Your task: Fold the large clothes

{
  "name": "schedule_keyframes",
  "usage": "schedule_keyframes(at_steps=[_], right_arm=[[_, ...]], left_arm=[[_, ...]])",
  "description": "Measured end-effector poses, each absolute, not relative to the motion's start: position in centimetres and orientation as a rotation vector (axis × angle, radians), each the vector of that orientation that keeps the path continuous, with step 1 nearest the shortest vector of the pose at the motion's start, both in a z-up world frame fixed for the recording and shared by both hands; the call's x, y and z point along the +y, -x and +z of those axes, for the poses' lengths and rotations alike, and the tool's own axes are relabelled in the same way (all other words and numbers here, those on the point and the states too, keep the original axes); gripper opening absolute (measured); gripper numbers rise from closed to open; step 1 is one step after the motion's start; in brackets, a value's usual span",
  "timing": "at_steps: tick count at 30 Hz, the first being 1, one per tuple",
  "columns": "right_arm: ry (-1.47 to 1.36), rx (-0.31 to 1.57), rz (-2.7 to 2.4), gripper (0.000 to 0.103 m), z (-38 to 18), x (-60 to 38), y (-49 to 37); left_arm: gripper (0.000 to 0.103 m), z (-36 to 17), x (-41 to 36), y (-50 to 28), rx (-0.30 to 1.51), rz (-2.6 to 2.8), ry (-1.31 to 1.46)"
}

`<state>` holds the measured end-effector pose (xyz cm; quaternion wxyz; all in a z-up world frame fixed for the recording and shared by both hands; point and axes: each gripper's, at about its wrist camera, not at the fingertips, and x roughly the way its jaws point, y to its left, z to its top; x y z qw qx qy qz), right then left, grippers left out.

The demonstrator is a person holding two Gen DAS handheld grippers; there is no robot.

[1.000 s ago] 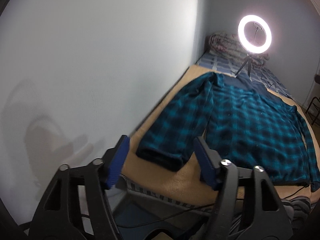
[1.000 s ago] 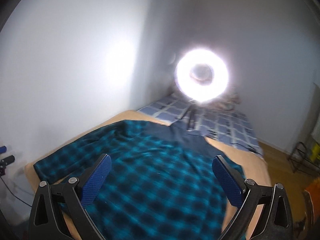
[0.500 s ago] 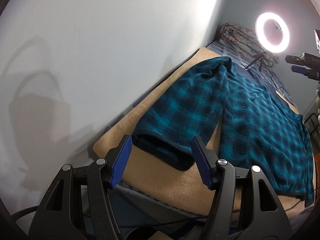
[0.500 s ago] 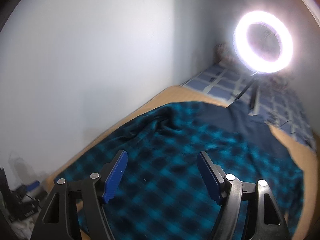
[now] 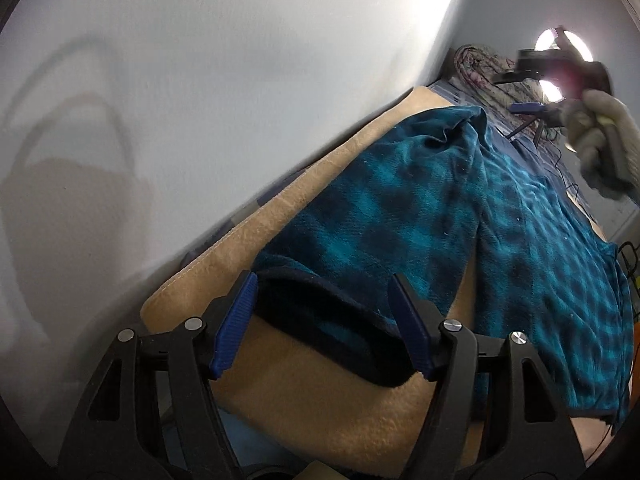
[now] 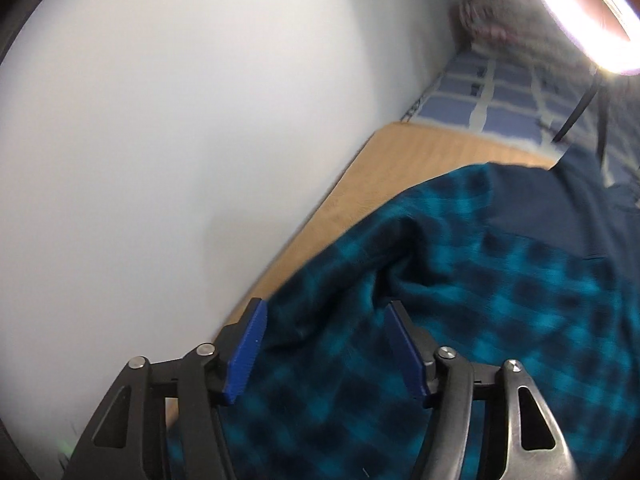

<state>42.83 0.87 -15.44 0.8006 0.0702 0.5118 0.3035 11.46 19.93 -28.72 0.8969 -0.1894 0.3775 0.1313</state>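
Note:
A large teal and black plaid fleece shirt (image 5: pixel 500 216) lies spread flat on a tan blanket (image 5: pixel 320 392) over a bed. My left gripper (image 5: pixel 324 316) is open, its blue fingers on either side of the dark cuff (image 5: pixel 332 320) of the near sleeve, just in front of it. My right gripper (image 6: pixel 324 344) is open and hovers low over the shirt (image 6: pixel 500 292) near a wrinkled shoulder fold (image 6: pixel 384 264). The right gripper and gloved hand (image 5: pixel 600 136) also show at the far right of the left wrist view.
A white wall (image 5: pixel 200 100) runs along the bed's left side. A lit ring light (image 6: pixel 580 8) on a tripod stands at the head of the bed, by a blue checked sheet (image 6: pixel 508 96) and a rolled quilt (image 5: pixel 484 68).
Both grippers have moved down and closer to the shirt. The left one has closed in on the sleeve cuff. The right one has swung left toward the shoulder by the wall.

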Motion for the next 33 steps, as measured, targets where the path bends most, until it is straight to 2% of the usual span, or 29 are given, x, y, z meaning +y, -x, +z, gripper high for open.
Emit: schedule_keyframes(at_steps=[4,5,14,17,18,24,25,27,28,30,31,33], right_arm=[[-0.210,1.169,0.620,0.052,-17.3,3.1,-45.5],[-0.227,1.184,0.616,0.049,-17.8,3.6,-45.9],[-0.169,1.233,0.580,0.047,-19.9,7.7,-47.3],[-0.099,1.254,0.520,0.046,-21.0,9.1,-47.8],[-0.082,1.261,0.498,0.045,-21.4,9.3,-48.0],[-0.011,1.292,0.420,0.039,-23.4,10.1,-49.0],[0.009,1.298,0.411,0.038,-23.8,10.3,-49.0],[0.048,1.306,0.408,0.035,-24.7,10.6,-49.1],[0.066,1.302,0.407,0.034,-25.0,10.7,-49.1],[0.106,1.281,0.398,0.018,-25.3,10.9,-48.6],[0.115,1.276,0.398,0.015,-25.4,10.9,-48.5],[0.110,1.271,0.401,0.002,-25.3,10.4,-48.5]], left_arm=[[0.069,-29.0,20.3,-11.6,0.768,0.279,0.377],[0.066,-29.0,20.3,-11.6,0.766,0.277,0.370],[0.017,-29.8,20.0,-12.2,0.781,0.206,0.370],[0.007,-30.1,19.7,-12.4,0.778,0.185,0.363],[0.006,-30.1,19.6,-12.4,0.775,0.183,0.361],[0.008,-29.6,19.6,-11.6,0.747,0.181,0.369],[0.012,-29.5,19.7,-11.4,0.746,0.187,0.378],[0.049,-29.2,19.9,-10.9,0.730,0.201,0.390],[0.054,-29.1,20.0,-10.7,0.721,0.207,0.392],[0.055,-28.9,20.2,-10.5,0.717,0.219,0.385],[0.055,-28.9,20.2,-10.6,0.719,0.225,0.385],[0.055,-29.1,20.6,-10.8,0.726,0.236,0.399]])
